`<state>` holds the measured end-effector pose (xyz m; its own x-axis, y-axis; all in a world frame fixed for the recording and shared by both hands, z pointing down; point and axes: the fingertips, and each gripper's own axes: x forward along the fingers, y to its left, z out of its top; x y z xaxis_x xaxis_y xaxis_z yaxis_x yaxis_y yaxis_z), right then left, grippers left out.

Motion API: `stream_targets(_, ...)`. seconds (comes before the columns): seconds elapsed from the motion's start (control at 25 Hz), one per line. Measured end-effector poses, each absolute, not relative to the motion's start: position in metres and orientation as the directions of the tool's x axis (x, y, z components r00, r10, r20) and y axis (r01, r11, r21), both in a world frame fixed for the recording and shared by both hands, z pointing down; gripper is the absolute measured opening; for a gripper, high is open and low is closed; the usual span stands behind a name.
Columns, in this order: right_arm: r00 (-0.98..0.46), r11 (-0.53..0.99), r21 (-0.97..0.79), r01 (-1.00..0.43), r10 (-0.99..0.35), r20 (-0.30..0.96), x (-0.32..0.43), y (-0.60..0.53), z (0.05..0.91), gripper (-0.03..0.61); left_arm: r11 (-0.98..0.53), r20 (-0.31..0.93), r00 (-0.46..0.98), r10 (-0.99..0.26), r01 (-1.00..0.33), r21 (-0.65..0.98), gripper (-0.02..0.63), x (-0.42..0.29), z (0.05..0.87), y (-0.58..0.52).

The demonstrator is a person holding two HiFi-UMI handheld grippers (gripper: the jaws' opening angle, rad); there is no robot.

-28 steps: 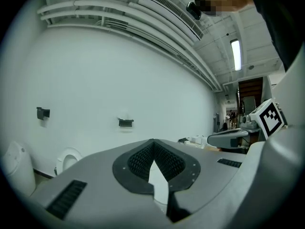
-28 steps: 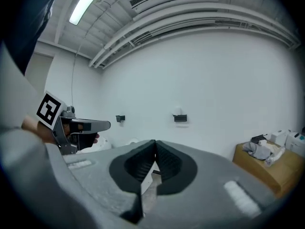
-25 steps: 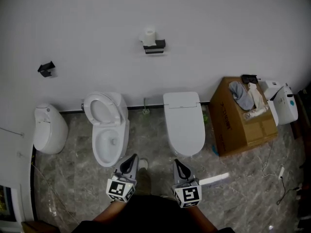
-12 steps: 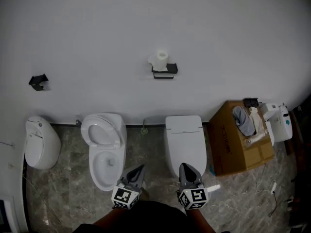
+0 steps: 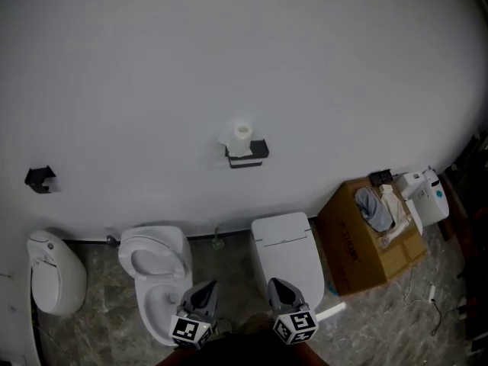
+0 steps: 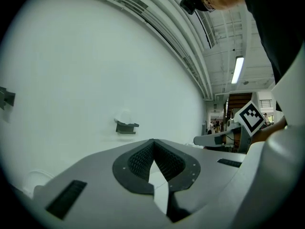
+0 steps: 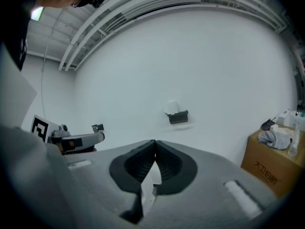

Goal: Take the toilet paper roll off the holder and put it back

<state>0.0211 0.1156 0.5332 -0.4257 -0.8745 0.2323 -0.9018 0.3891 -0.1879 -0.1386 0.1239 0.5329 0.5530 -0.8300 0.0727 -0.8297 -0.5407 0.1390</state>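
Note:
A white toilet paper roll (image 5: 241,137) stands upright on a black wall holder (image 5: 247,153), high on the white wall above the two toilets. Both grippers are far below it at the bottom of the head view, level and aimed at the wall. My left gripper (image 5: 204,294) is shut and empty. My right gripper (image 5: 276,287) is also shut and empty. From the left gripper (image 6: 153,141), the roll (image 6: 125,116) and holder (image 6: 126,127) are small and ahead to the left. From the right gripper (image 7: 155,142), the roll (image 7: 172,107) and holder (image 7: 178,117) lie slightly right.
On the floor below stand an open-lid toilet (image 5: 156,277), a closed toilet (image 5: 286,254) and a white fixture (image 5: 53,280) at the left. A cardboard box (image 5: 370,235) with cloths and a white device (image 5: 427,197) sit at the right. A second black holder (image 5: 38,178) hangs far left.
Both grippers have moved towards the wall together, still shut. In the head view the roll and holder have slid down to mid-picture and the toilets towards the bottom edge.

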Motion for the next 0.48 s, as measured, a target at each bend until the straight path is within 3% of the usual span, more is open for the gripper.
stream_targets(0.36, -0.402, 0.363, -0.213, -0.907, -0.895, 0.191, 0.024, 0.020, 0.522, -0.002, -0.518, 0.087, 0.535, -0.840, -0.840, 0.161, 0.012, -0.132, 0.542, 0.038)
stream_targets(0.48, -0.402, 0.383, -0.138, -0.913, -0.903, 0.152, 0.025, -0.027, 0.514, -0.002, -0.507, 0.086, 0.521, -0.849, -0.850, 0.144, 0.012, -0.127, 0.539, -0.001)
